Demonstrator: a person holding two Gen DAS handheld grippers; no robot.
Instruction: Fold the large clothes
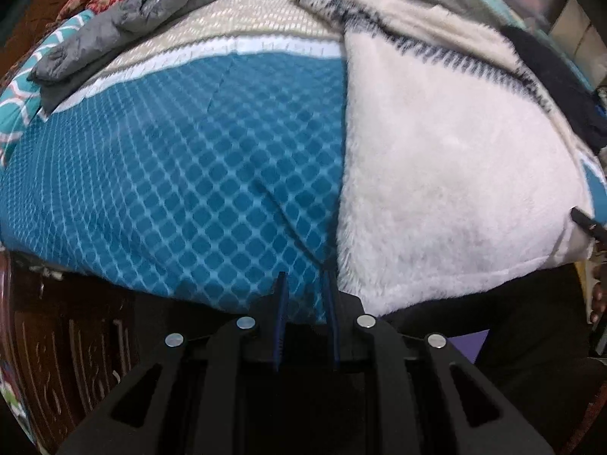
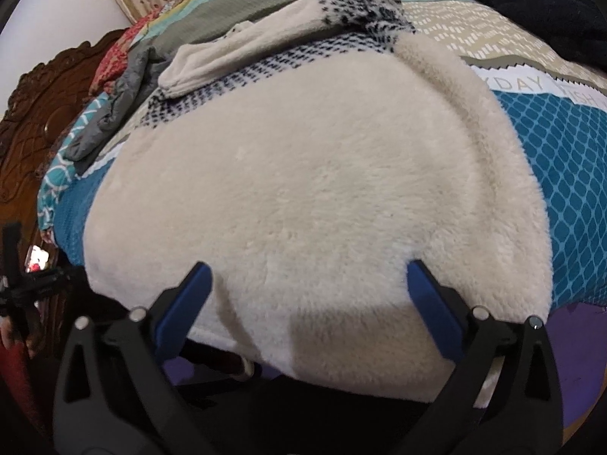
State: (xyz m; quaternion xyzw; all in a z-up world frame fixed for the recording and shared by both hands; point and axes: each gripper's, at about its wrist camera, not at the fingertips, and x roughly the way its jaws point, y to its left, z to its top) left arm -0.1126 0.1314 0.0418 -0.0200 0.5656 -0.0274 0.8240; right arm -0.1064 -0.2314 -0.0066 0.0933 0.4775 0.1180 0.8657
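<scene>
Fleece sweater [image 2: 303, 189], cream w/ black-speckled band near its top, lies spread on the teal diamond-print bedspread [image 1: 170, 174], hem draped over the near bed edge. We see one sleeve [image 2: 242, 53] folded across its upper part. Our right gripper [image 2: 309, 276] hovers over the hem, fingers spread wide, nothing held. Our left gripper [image 1: 305, 284] is over the bedspread just beside the sweater's side edge, jaws nearly together w/ a narrow gap, gripping nothing. Grey puffer jacket [image 1: 125, 19] sits at the far corner, dark garment [image 2: 538, 3] opposite.
</scene>
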